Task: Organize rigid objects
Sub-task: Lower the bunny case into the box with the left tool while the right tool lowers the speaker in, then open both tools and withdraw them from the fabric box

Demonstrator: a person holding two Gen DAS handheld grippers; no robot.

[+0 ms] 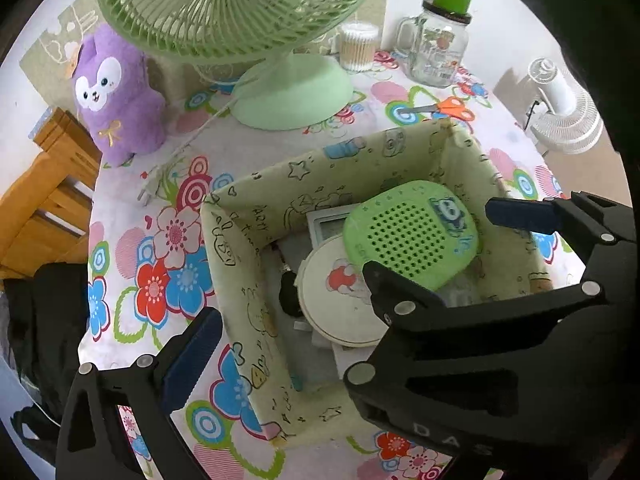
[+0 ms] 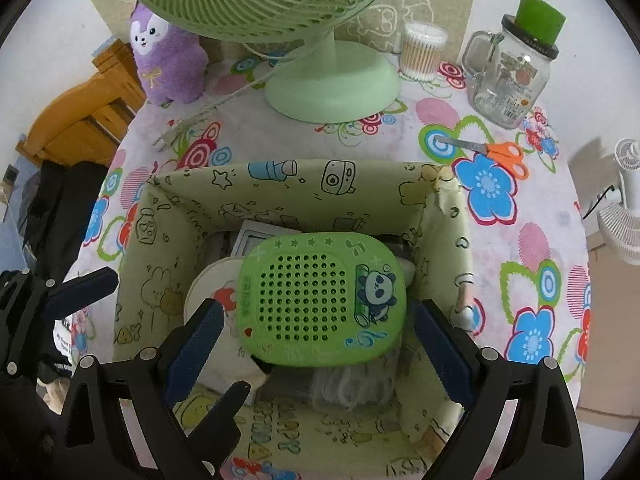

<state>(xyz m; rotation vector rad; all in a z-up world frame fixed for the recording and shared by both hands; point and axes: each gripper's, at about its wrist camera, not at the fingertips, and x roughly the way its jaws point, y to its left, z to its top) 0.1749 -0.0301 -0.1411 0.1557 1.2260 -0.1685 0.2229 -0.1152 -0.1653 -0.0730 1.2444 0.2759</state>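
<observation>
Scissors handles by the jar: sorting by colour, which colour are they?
Orange; the scissors show best in the right wrist view.

Each tool (image 2: 314, 338) is a black frame with triangular cut-outs, silver round screws and dark blue ridged pads (image 2: 195, 346); one carries pale letters.

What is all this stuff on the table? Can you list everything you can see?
fabric bin: one, pale green, table centre
panda gadget: one, green, on top inside the bin
round disc: one, cream, in the bin beneath the gadget
desk fan: one, green, behind the bin
plush toy: one, purple, back left
cotton swab tub: one, clear, back
glass mug jar: one, clear, green cup on its lid, back right
scissors: one, orange-handled, right of the bin
left gripper: black, blue pads, open
right gripper: same, open, astride the gadget
</observation>
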